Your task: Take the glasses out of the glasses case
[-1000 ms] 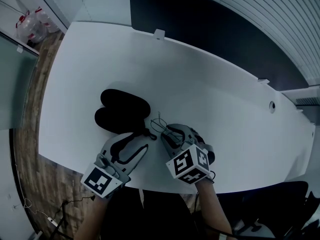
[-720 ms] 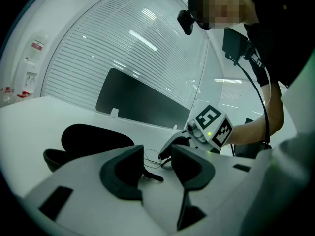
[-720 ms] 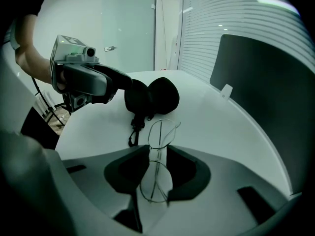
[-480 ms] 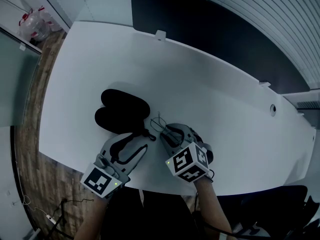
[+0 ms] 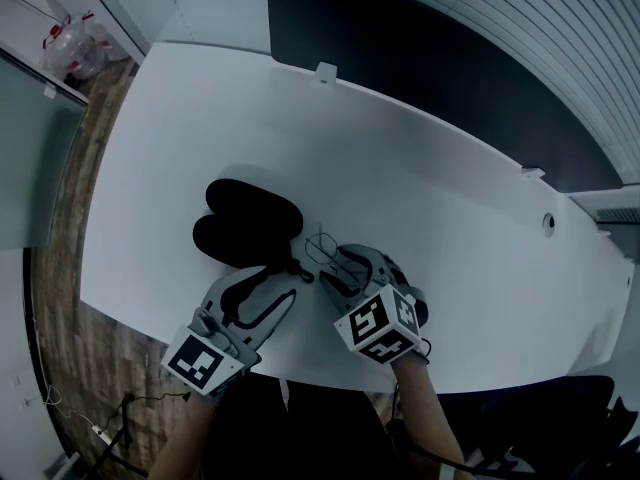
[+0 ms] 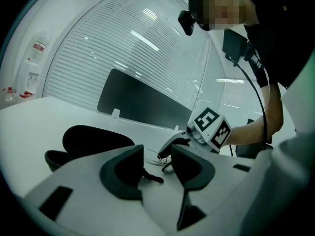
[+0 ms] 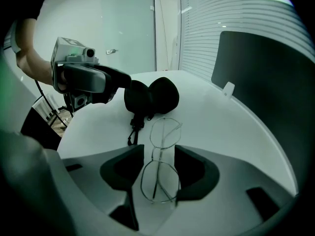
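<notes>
Both lenses of the glasses [image 7: 158,154] lay flat on the counter [image 7: 221,127], out of the case, directly between the jaws of the right gripper [image 7: 159,161]. One lens sat deep between the pads and the other reached just past the tips. Those jaws were opening and stood off the frame on both sides, so nothing was gripped. The black glasses case [image 7: 150,97] lay beyond the tips, apart from the glasses, with its strap [image 7: 134,129] trailing back toward the jaws.

The left gripper [image 6: 157,156] had its jaws apart too, empty except for what looked like the strap's end on the counter between them.

By the look of them, the glasses were very light, thin wire-rimmed and easy to bend, with lenses that would smear or scratch. Hard pads would probably slip on the wire or twist it. The soundest hold seemed to be a gentle pinch across the bridge, or on the folded arms near a hinge, never on a lens.
</notes>
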Action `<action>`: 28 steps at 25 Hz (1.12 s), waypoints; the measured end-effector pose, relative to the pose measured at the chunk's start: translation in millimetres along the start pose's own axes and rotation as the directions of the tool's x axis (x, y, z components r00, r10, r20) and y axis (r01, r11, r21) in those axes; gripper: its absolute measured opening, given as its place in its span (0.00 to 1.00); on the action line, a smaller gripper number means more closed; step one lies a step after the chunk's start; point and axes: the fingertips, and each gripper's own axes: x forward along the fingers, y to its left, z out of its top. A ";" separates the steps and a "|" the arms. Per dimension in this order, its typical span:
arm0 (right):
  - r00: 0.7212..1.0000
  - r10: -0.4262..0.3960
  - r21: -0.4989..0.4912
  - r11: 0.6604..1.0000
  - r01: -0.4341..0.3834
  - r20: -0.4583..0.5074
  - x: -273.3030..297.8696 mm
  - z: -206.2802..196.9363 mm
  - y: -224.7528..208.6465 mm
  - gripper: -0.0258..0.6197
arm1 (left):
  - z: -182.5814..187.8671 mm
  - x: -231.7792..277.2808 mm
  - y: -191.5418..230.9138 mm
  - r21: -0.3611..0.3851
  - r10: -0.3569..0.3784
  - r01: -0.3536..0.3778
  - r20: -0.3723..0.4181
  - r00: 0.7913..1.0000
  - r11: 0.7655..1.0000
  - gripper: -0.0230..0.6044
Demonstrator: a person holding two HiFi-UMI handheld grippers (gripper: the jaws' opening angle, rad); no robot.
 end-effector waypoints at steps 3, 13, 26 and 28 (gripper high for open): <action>1.000 -0.005 0.002 1.000 0.005 0.011 -4.3 3.1 -0.4 0.36 | 0.8 -0.3 -0.8 0.002 -0.001 0.001 -0.001 1.000 1.000 0.30; 0.995 -0.036 0.010 0.999 0.035 0.092 -25.8 30.0 -2.4 0.36 | 16.3 -0.4 -3.9 0.023 -0.008 0.008 0.020 1.000 1.000 0.30; 0.977 -0.021 0.044 0.999 0.012 0.214 -60.6 57.5 3.2 0.34 | 60.7 -11.3 -18.4 0.094 -0.020 0.016 0.038 0.999 0.995 0.28; 0.973 -0.013 0.050 0.999 0.002 0.229 -66.0 61.5 5.7 0.33 | 67.1 -15.5 -19.2 0.097 -0.009 0.005 0.046 0.999 0.995 0.28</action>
